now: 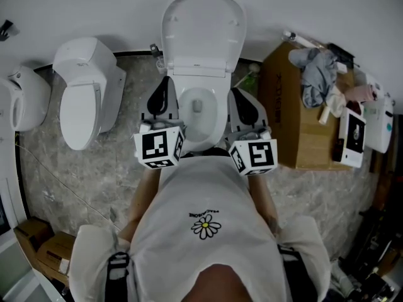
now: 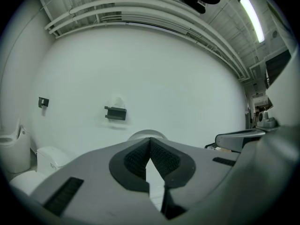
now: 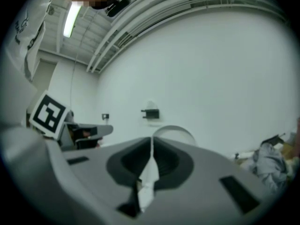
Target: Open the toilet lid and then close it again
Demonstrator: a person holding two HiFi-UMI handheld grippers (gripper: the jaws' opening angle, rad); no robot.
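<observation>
Toilet lid (image 1: pixel 203 27): shown raised, stood upright against the white wall behind the bowl, its inner face turned toward the camera.
Toilet bowl (image 1: pixel 199 109): left uncovered; a pale inside and a grey drain opening at the bottom were seen.
Left tool (image 2: pixel 150 140): held level and pointed at the wall beside the bowl's left rim; its jaws were pressed together at the tips, with nothing gripped.
Right tool (image 3: pixel 152 139): held level beside the bowl's right rim; its jaws were likewise brought together, and nothing was held.
Lid and tools: the lid's rounded top was seen beyond both sets of jaws, apart from them.
Marker cubes: one was carried on each tool, left (image 1: pixel 159 146) and right (image 1: pixel 254 156), just in front of the person's white shirt (image 1: pixel 208 225).
Cardboard box (image 1: pixel 296 121): placed on the floor to the right of the toilet; a crumpled grey cloth (image 1: pixel 317 74) and other pale items were heaped at its top. Whether its flaps were open could not be told.
Second toilet (image 1: pixel 85 99): stood to the left on the marbled floor (image 1: pixel 113 168), with its lid down.
Small boxes (image 1: pixel 47 250): set at the lower left; their contents were not shown.
Wall bracket (image 2: pixel 116 112): a dark fitting was fixed to the wall above the raised lid.
</observation>
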